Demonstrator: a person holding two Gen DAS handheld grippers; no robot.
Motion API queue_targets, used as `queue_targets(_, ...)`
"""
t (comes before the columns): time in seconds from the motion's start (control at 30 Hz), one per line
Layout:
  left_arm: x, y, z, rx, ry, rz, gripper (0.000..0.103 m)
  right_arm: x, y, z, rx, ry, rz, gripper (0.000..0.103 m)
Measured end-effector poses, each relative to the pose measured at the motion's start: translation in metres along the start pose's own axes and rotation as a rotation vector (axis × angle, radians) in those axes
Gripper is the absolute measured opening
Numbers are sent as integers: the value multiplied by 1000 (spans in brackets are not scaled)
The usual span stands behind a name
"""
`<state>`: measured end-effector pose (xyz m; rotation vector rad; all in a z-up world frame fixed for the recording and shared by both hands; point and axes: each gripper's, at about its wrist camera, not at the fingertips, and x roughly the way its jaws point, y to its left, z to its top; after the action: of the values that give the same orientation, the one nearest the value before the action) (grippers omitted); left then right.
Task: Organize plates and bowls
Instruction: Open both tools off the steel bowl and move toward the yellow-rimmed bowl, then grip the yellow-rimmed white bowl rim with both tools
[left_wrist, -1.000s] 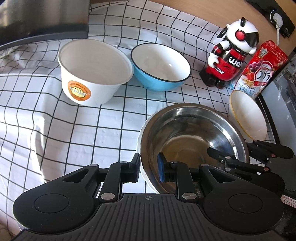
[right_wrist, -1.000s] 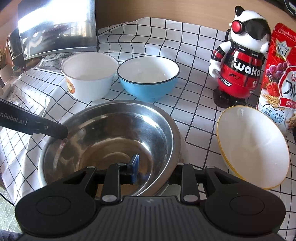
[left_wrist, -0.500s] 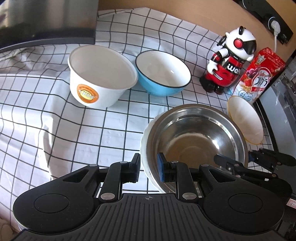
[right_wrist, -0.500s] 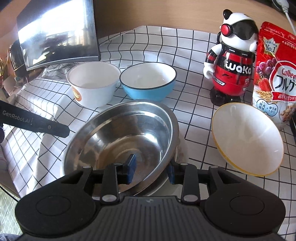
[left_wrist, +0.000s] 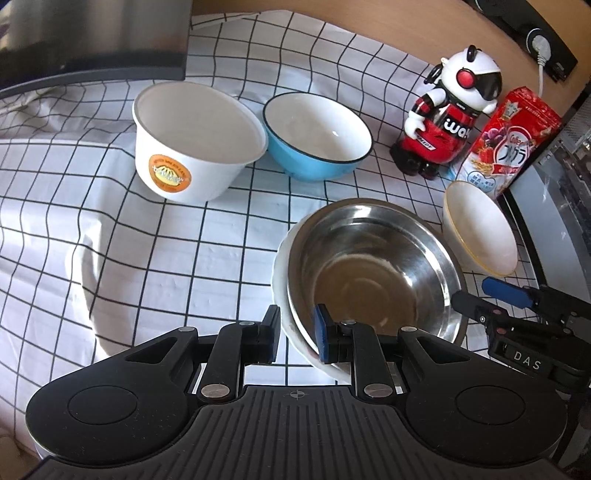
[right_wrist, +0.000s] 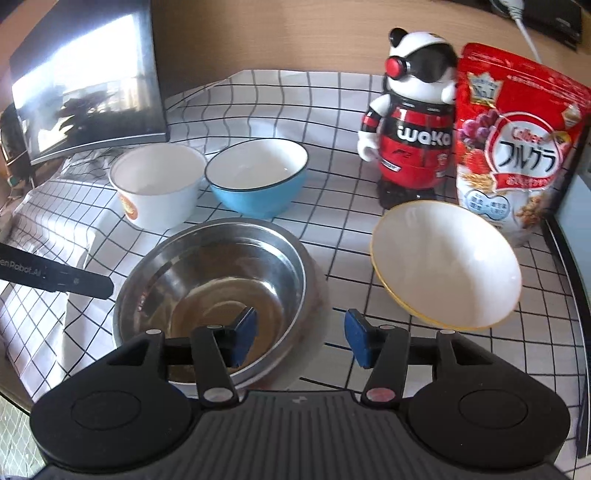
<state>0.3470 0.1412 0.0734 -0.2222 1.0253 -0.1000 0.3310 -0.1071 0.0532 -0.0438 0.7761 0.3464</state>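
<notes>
Your left gripper (left_wrist: 295, 330) is clamped on the near rim of the steel bowl (left_wrist: 373, 273) and the white dish (left_wrist: 286, 295) nested under it; that dish is mostly hidden, only a crescent of rim shows at the left and near side, so you can't tell whether it is a plate or a bowl. Your right gripper (right_wrist: 301, 338) has its jaws opening, pads well apart; one pad sits over the steel bowl's inside, the other outside its rim, neither pressing on it. In the left view the right gripper (left_wrist: 491, 295) is cut off by the frame edge. The steel bowl sits mouth up on the checked cloth (left_wrist: 110, 240), near the front middle; it is round, no long axis to report. Count: five vessels if you include the hidden one. One white tub with an orange label (left_wrist: 199, 140) back left, upright, touching or just beside one blue bowl (left_wrist: 317, 136), upright. One yellow-rimmed white bowl (right_wrist: 445, 264) at right, tilted, mouth facing toward you and leaning near the cereal bag (right_wrist: 513, 140); whether it touches the bag is unclear. One toy robot figure (right_wrist: 410, 122) stands just left of the bag. A dark monitor (right_wrist: 85, 81) at back left is cut off at the edge. The tub's label text is too small to read.
</notes>
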Motion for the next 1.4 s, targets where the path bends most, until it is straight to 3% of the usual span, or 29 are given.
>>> queue_targets(0.2,-7,-18,7,47,-22,-30,22,-23,-16,-2,24,-92,-112,53)
queue_targets(0.3,-5,-36,10,88,-27,-66,22,-36,-34,-3,62,-139,-198,66)
queue_targets(0.43,1,-63,14,168,-49,-177,22,-51,-58,-9,98,-198,-320,72)
queue_targets(0.53,13,-80,20,176,-32,-290,22,-58,-79,-14,132,-202,-350,73)
queue_targets(0.6,25,-93,28,169,-2,-345,22,-59,-92,-18,150,-181,-339,74)
queue_targets(0.8,63,-132,70,186,40,-378,22,-43,-128,-23,187,-77,-196,73)
queue_targets(1.0,121,-136,132,-75,145,-340,22,-15,-161,-17,283,-64,-109,73)
queue_targets(1.13,145,-147,147,-28,164,-253,22,2,-180,-8,347,-64,-63,67)
queue_targets(1.3,167,-154,143,32,226,-245,22,31,-202,0,456,-8,-38,64)
queue_targets(1.4,183,-154,139,36,260,-236,22,48,-211,2,508,25,8,53)
